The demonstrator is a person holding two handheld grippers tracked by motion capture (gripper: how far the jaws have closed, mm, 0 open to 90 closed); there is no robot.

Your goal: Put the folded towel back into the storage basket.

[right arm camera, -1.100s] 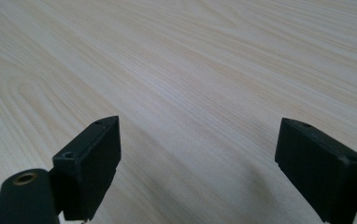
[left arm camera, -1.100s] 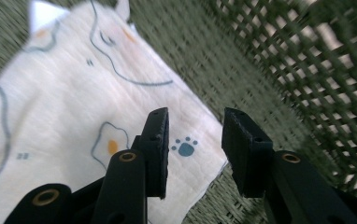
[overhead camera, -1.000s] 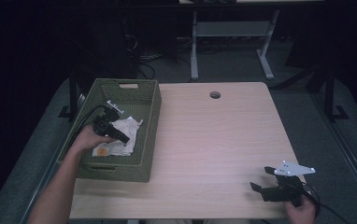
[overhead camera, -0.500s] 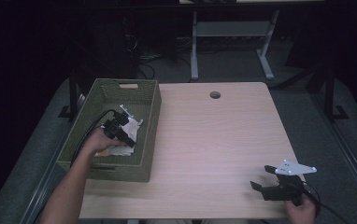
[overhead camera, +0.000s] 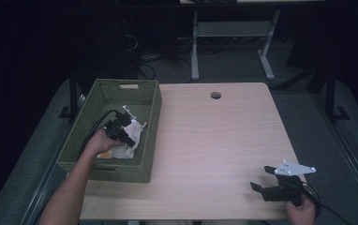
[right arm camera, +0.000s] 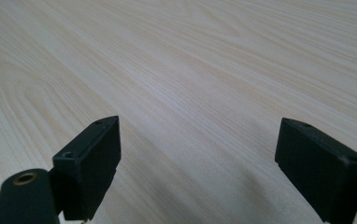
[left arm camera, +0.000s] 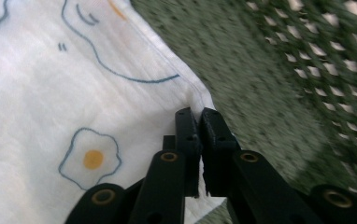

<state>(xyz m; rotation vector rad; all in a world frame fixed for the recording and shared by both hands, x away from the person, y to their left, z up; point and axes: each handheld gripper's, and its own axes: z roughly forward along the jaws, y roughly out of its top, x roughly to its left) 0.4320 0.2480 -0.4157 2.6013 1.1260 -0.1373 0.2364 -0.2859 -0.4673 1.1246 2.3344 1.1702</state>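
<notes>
2 tongs: left [left arm camera: 199,116] apparently pinching cloth [left arm camera: 74,93] inside basket [overhead camera: 146,101]; right [right arm camera: 195,163] agape.

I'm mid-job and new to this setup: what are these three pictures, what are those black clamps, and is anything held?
The black clamps are two-jaw grippers that a person holds, one in each hand. The high view looks down on the wooden table; the other two pictures come from cameras riding on the grippers. The left gripper is inside the green basket, and its jaws have just closed on the edge of a white cloth printed with fried eggs. The right gripper sits open over bare tabletop at the near right corner, holding nothing.
</notes>
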